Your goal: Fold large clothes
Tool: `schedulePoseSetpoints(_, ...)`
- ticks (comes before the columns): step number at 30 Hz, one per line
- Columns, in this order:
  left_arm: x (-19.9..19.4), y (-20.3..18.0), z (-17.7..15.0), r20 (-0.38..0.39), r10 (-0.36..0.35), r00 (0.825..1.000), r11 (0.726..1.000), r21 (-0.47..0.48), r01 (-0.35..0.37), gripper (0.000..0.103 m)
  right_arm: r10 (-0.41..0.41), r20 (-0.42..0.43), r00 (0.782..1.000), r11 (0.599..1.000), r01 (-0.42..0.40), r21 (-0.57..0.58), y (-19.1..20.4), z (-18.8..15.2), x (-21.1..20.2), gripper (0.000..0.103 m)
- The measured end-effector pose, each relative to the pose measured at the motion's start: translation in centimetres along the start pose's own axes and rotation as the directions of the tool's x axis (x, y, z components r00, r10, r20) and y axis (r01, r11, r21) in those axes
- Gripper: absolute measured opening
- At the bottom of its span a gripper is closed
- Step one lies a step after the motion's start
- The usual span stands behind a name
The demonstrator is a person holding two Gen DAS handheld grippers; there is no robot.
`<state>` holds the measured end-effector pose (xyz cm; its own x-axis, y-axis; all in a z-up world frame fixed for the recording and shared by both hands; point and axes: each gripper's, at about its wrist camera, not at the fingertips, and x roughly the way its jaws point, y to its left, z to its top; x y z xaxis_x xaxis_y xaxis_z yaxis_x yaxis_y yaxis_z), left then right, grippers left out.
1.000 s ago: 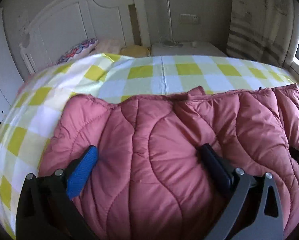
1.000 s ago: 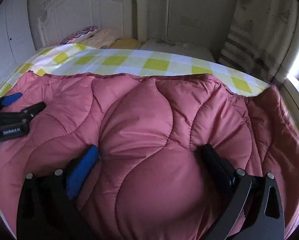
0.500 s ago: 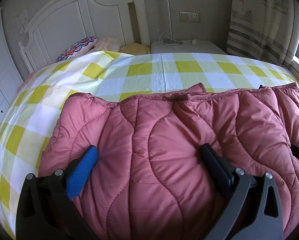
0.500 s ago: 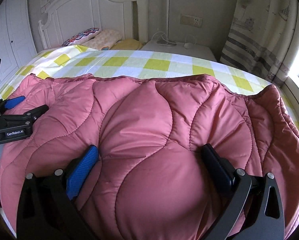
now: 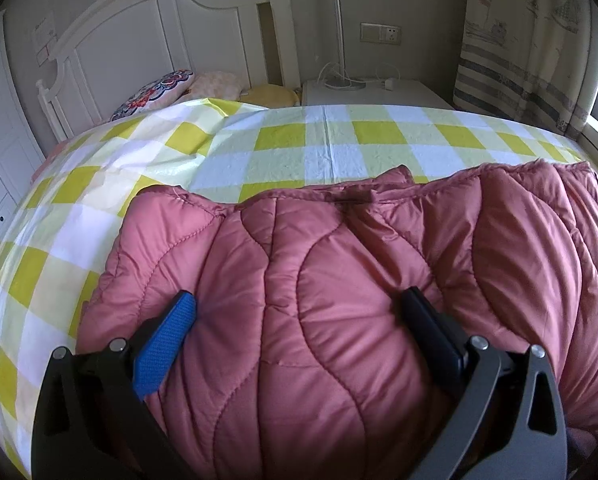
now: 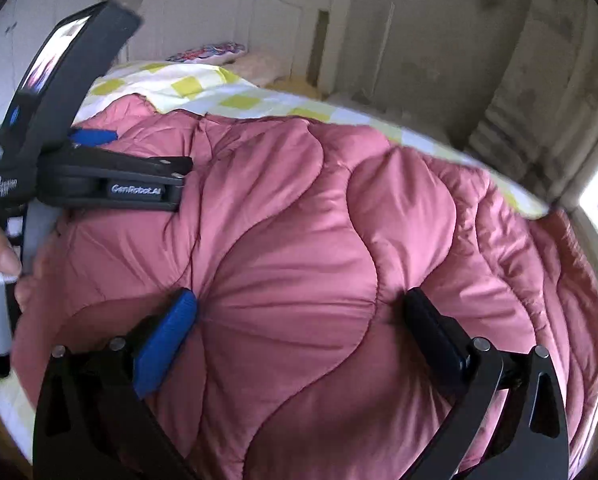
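Left wrist view: I hold the left gripper (image 5: 299,316) and right gripper (image 6: 299,316) with jaws wide, each pinching a bulge of the pink quilted coat (image 5: 339,280) along the bed's (image 5: 259,148) near edge, ready for folding.

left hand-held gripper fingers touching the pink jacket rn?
Touching. The left wrist view shows the left hand-held gripper with its blue finger and black one pressed into the pink quilted jacket, fabric puckering at both.

Both views are taken close above the pink quilted coat (image 5: 319,340), aimed toward the headboard (image 5: 139,40); coat, bed (image 6: 219,92) and headboard are shared.
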<state>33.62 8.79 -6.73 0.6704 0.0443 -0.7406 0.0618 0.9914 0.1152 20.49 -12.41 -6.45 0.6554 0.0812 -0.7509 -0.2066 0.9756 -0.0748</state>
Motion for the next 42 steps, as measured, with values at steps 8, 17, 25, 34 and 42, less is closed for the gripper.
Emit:
schedulePoseSetpoints(8,-0.1,0.1,0.1,-0.001,-0.004,1.0,1.0,-0.004,0.004,0.101,-0.001,0.039,0.999,1.0,0.0,0.031,-3.0,-1.0,0.0,0.099)
schedulePoseSetpoints(17,-0.1,0.1,0.0,-0.001,-0.009,1.0,1.0,-0.007,0.009,0.101,-0.142,0.124,0.982,0.981,0.124,0.149,-9.2,0.8,-4.6,0.098)
schedulePoseSetpoints(25,-0.1,0.1,0.0,-0.003,-0.009,1.0,1.0,-0.008,0.009,0.101,-0.049,-0.034,0.998,0.966,0.056,0.251,-16.2,-1.8,-1.4,0.098)
schedulePoseSetpoints(34,-0.1,0.2,0.0,-0.002,-0.01,1.0,1.0,-0.008,0.01,0.101,-0.036,-0.01,0.999,0.925,0.037,0.379,-21.2,-3.4,-0.9,0.099)
schedulePoseSetpoints(42,0.0,0.2,0.0,-0.005,-0.013,1.0,1.0,-0.01,0.013,0.101,-0.168,0.034,0.985,0.865,0.131,0.485,-21.7,0.6,-3.7,0.098)
